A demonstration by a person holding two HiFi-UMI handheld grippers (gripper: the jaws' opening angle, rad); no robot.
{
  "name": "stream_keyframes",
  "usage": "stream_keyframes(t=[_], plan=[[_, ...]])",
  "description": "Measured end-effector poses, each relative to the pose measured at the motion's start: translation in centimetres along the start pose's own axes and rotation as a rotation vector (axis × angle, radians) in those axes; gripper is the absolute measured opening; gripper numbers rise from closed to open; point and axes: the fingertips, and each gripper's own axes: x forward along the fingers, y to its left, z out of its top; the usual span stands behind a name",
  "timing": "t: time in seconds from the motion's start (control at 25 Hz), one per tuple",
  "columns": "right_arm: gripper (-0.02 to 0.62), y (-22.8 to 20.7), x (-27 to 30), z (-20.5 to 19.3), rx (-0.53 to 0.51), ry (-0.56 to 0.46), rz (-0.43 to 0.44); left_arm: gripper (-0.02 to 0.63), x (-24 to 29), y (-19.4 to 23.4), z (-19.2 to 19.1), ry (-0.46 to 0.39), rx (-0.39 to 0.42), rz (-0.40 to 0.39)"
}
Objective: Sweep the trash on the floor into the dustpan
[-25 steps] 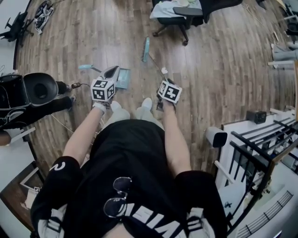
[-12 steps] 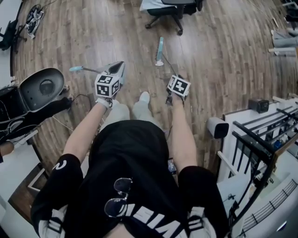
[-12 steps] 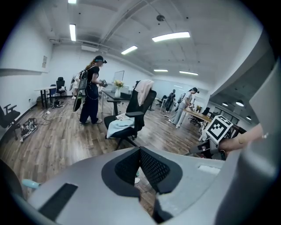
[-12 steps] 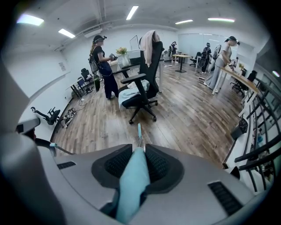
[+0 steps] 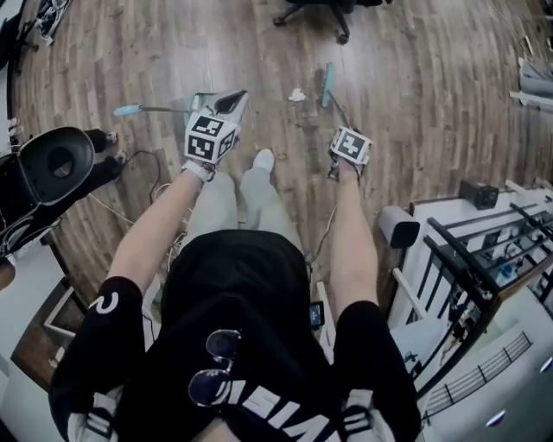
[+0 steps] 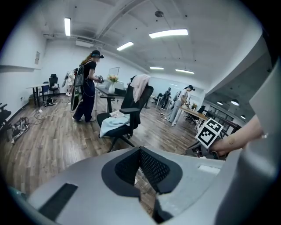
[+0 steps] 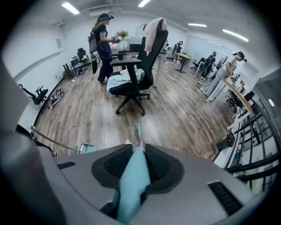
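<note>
The floor point(image 5: 415, 95) is wood plank, with the boards running up the frame in the head view.

- **Upper centre:** the broom head point(image 5: 327, 85) rests on the floor. A white scrap of trash point(image 5: 296, 95) lies just to its left.
- **Upper left:** the dustpan point(image 5: 197, 103) lies on the boards, its handle point(image 5: 130, 110) pointing left.
- **Top centre:** a chair base point(image 5: 320, 15) stands on castors.
- **Centre:** a white shoe point(image 5: 263, 159) is planted on the floor.
- **Left edge:** a black round unit point(image 5: 56, 160) sits there.
- **Right:** a white cylinder point(image 5: 397, 231) sits there.

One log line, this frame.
left gripper shut, empty | right gripper shut on broom handle | broom head near white scrap | dustpan on floor
</note>
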Motion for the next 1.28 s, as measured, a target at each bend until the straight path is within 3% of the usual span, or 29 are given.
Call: stream_keyframes(t=[0.12, 0.2, 0.52, 0.8, 0.96, 1.16, 1.28], plan=[[0.084, -3.9, 0.8, -1.9, -0.117, 0.11, -0.224, -0.003, 0.6, 0.9, -1.3, 0.013, -0.016, 0.015], [0.084, -3.7, 1.9, -2.9, -0.149, 0.136, -0.239, -0.003, 0.4, 1.8, -2.6, 0.028, -0.029, 0.029], [0.084, 2.0, 3.5, -6.9, -0.295, 0.163, -0.149, -0.003, -3.7, 6.0, -7.4, 0.053, -0.107, 0.111], [0.084, 9.0, 3.0, -10.7, -0.313, 0.174, -0.12, -0.003, -8.6, 10.9, -10.8, 0.04, -0.169, 0.159], [0.084, 15.0, 2.3, -13.5, -0.316, 0.184, -0.094, -0.003, -12.7, 14.8, -12.9, 0.042, -0.19, 0.167], [0.084, 22.7, 1.4, -16.6, -0.229, 0.213, -0.073, -0.003, -17.2, 19.8, -14.6, 0.051, -0.197, 0.174], [0.084, 30.9, 1.9, -17.8, -0.128, 0.185, 0.086, -0.003, -19.7, 22.7, -15.0, 0.044, -0.199, 0.178]])
